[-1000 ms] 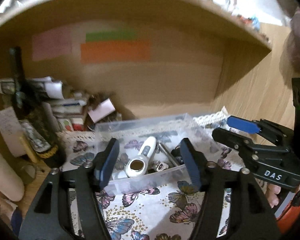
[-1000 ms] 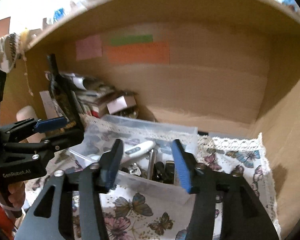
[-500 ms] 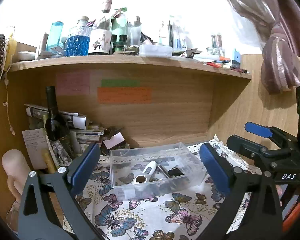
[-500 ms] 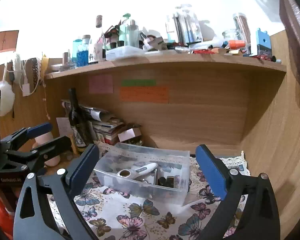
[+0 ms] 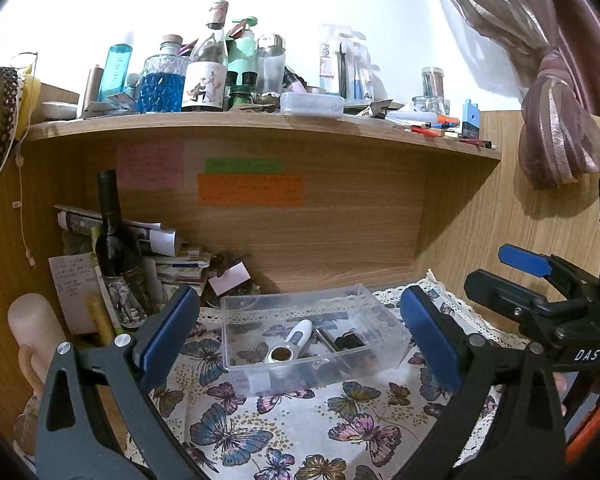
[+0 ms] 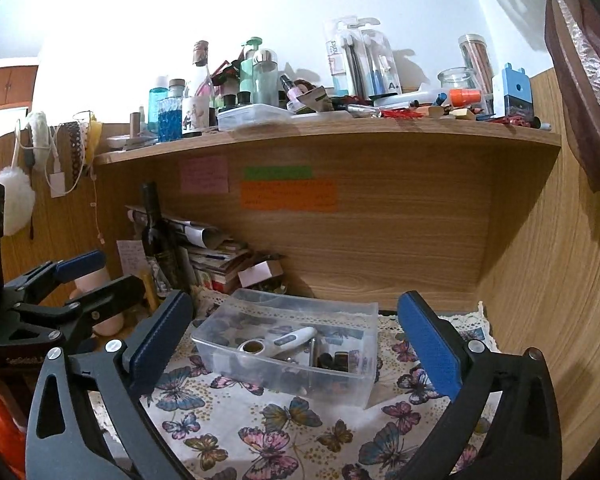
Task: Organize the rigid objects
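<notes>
A clear plastic box [image 5: 384,346] [image 6: 352,382] sits on a butterfly-print cloth [image 5: 300,432] [image 6: 260,432] under a wooden shelf. Inside it lie a white thermometer-like device [image 5: 290,342] [image 6: 280,342], a metal rod and small dark items [image 5: 350,340] [image 6: 334,360]. My left gripper [image 5: 300,340] is open and empty, held back from the box and level with it. My right gripper [image 6: 296,340] is open and empty, also back from the box. Each gripper shows in the other's view, the right one [image 5: 540,300] and the left one [image 6: 60,292].
A dark wine bottle [image 5: 118,252] [image 6: 158,240], stacked papers and a small box [image 5: 228,280] crowd the back left corner. The upper shelf [image 5: 260,124] [image 6: 340,130] carries many bottles and jars. Wooden walls close the back and right. A curtain [image 5: 556,120] hangs at right.
Both grippers have pulled back and up from the box and opened wide. The view now takes in the whole shelf above.
</notes>
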`<control>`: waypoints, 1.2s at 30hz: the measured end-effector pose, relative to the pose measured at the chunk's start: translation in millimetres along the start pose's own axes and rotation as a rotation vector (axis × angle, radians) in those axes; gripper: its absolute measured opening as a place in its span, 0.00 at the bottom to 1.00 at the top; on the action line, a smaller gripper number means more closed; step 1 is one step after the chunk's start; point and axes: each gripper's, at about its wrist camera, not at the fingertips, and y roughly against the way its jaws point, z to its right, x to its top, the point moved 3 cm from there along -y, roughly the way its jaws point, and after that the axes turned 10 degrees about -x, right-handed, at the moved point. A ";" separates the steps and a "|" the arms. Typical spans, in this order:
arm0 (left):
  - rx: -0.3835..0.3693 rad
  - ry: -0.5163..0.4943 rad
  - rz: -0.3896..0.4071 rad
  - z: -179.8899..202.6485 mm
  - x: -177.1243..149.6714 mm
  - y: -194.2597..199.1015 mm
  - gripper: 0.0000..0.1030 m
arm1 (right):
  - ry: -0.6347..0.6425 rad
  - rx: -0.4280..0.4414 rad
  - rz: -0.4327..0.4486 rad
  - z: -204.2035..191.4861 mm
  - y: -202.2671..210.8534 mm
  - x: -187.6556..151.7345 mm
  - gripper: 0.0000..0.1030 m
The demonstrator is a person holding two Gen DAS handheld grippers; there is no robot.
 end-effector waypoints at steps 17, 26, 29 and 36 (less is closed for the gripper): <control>0.006 0.000 -0.001 1.1 -0.5 -1.5 1.00 | -0.005 0.004 -0.003 1.1 -0.8 -0.3 1.00; -0.003 0.000 -0.001 1.2 -1.1 -3.2 1.00 | -0.014 -0.006 -0.007 -0.3 -3.2 -0.6 1.00; -0.003 -0.005 0.001 1.7 -2.0 -3.8 1.00 | -0.022 -0.013 -0.011 -0.9 -2.7 -2.5 1.00; -0.012 0.008 0.002 1.0 -1.2 -3.0 1.00 | -0.025 -0.023 -0.012 -1.2 -3.6 -3.8 1.00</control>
